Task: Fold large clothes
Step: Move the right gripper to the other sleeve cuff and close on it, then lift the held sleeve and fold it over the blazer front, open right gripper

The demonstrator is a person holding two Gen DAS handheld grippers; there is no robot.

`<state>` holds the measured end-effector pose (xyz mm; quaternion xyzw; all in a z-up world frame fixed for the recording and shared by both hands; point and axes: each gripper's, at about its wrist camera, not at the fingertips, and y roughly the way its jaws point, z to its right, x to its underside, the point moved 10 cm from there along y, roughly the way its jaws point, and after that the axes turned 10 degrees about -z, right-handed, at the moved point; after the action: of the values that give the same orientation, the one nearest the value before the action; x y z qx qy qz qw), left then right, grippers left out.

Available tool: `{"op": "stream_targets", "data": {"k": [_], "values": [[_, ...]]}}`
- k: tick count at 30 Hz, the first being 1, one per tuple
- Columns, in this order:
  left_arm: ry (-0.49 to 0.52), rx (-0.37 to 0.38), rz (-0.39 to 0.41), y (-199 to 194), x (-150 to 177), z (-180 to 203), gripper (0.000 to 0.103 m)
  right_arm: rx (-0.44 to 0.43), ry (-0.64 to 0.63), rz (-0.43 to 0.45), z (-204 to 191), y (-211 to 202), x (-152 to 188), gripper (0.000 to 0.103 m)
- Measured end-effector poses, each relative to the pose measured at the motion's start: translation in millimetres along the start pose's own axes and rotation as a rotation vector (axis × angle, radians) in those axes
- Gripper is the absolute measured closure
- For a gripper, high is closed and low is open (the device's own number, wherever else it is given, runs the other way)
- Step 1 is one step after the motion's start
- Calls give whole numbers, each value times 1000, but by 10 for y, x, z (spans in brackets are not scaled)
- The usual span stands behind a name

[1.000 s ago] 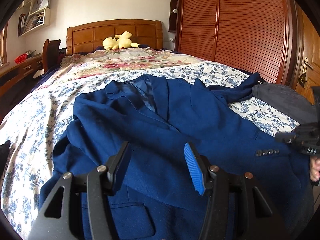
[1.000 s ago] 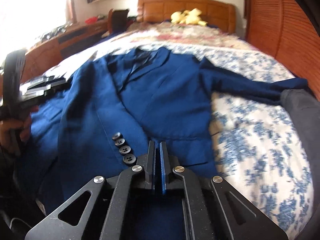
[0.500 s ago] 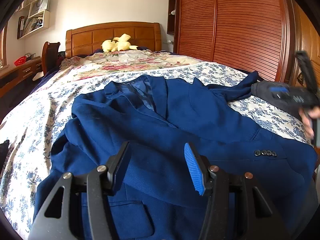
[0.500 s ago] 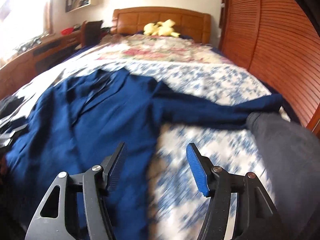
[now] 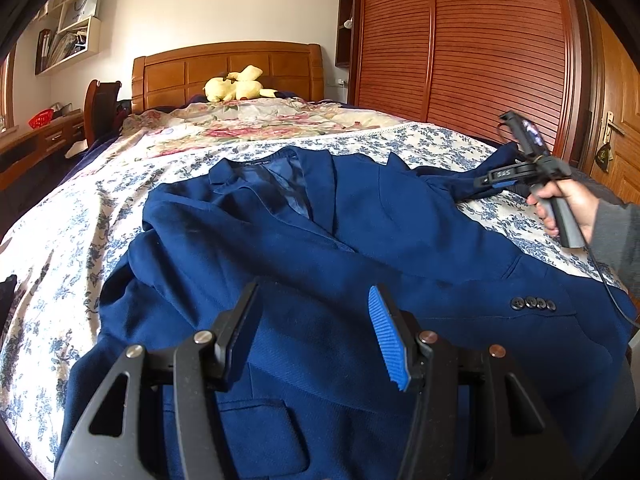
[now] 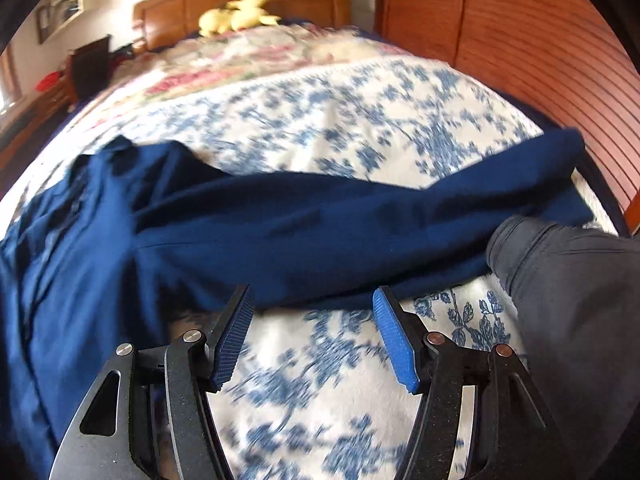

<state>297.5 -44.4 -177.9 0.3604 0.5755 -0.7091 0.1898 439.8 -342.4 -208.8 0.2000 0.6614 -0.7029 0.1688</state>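
A navy blue suit jacket [image 5: 320,264] lies face up on the bed, collar toward the headboard, one sleeve folded across its front with cuff buttons [image 5: 534,303] at the right. Its other sleeve [image 6: 340,236] stretches right across the floral bedspread. My left gripper [image 5: 314,320] is open and empty, hovering over the jacket's lower front. My right gripper [image 6: 314,322] is open and empty just in front of the outstretched sleeve's near edge; it also shows in the left wrist view [image 5: 520,176], held in a hand over that sleeve.
A dark grey garment [image 6: 572,300] lies at the bed's right edge beside the sleeve end. A yellow plush toy [image 5: 236,86] sits by the wooden headboard [image 5: 228,68]. A slatted wardrobe [image 5: 480,52] stands on the right, a desk [image 5: 36,140] on the left.
My right gripper opened and let go of the folded sleeve near its cuff buttons, then swung right and forward to the outstretched sleeve. My left gripper stayed open and almost still.
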Motion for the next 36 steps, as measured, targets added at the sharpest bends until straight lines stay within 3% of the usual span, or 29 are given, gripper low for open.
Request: {"op": "stream_targets", "data": {"k": [5,12,15,17,19,22,28,33,36], "values": [[-7,9,-9,19,8,-11,49,-1,93,-80,192,293,38,36],[-1,8,-16,40,22,8,49,3,75,-71,170,431,-93,33],[2,7,-24,59,29,13,49,3,76,-57,176,449,-185,49],[2,8,-27,64,35,13,49,10,64,-39,150,429,-256,80],[2,9,-26,64,35,15,49,6,41,-31,100,410,-314,95],[3,8,-26,65,35,14,49,13,-13,4,-20,275,-390,99],[5,6,-25,61,37,16,49,-96,-157,140,-616,-364,-505,100],[6,6,-25,62,40,16,49,-278,-371,163,-1552,-943,-138,100],[6,5,-25,61,39,15,49,-217,-400,115,-1772,-940,85,99]]}}
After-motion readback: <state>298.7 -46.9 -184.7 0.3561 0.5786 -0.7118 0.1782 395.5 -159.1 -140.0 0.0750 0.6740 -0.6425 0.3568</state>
